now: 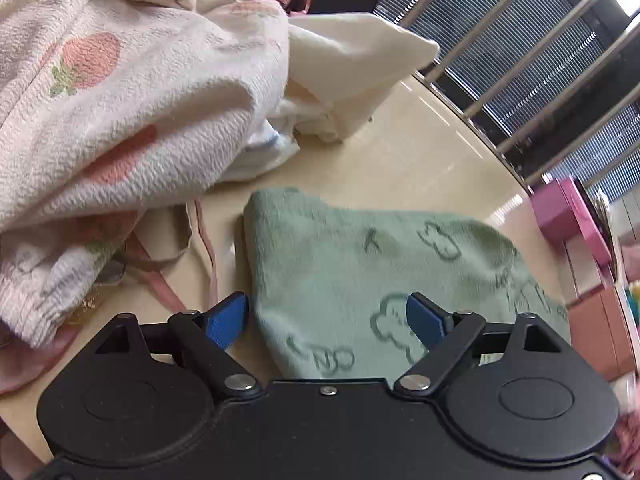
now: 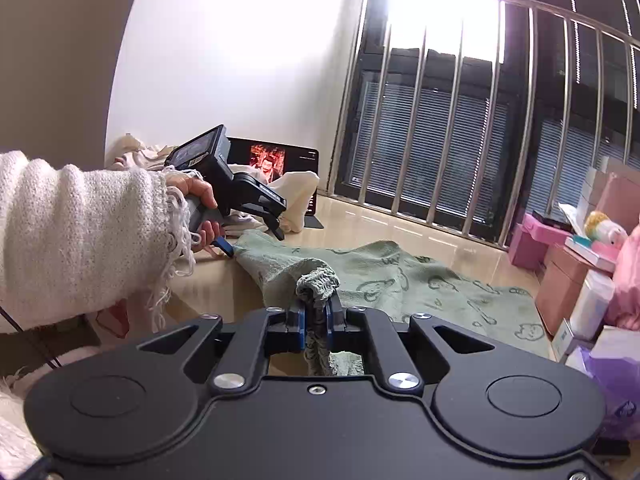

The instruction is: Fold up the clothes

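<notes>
the desk [image 1: 420, 152] was a glossy beige slab running along the barred window, and i read it as slick enough that cloth would slide on it rather than bunch. on its left side sat a heap of unfolded laundry, topped by a crinkled cream garment with strawberry print [image 1: 120, 92] and a plain cream cloth [image 1: 352, 48] behind it, all well apart from my work.

the green towel [image 1: 360, 264] lay spread across the middle of the desk, mostly flat, with one near corner pulled up. it looked like soft, light terry, limp with no stiffness of its own, so i judged it would droop from any single hold and needed two corners taken at once to keep an edge straight. it seemed grippy rather than slippery, and not fragile.

my right gripper [image 2: 316, 316] had its jaws clamped on that raised corner, a thick wad of towel bunched between them. my left gripper [image 1: 327, 320] hung just over the far left edge of the towel with its jaws wide apart and nothing in them. i judged the rounded corner [image 1: 260, 204] just ahead of it the best place to pinch, right at the hem where the pile doubled.
</notes>
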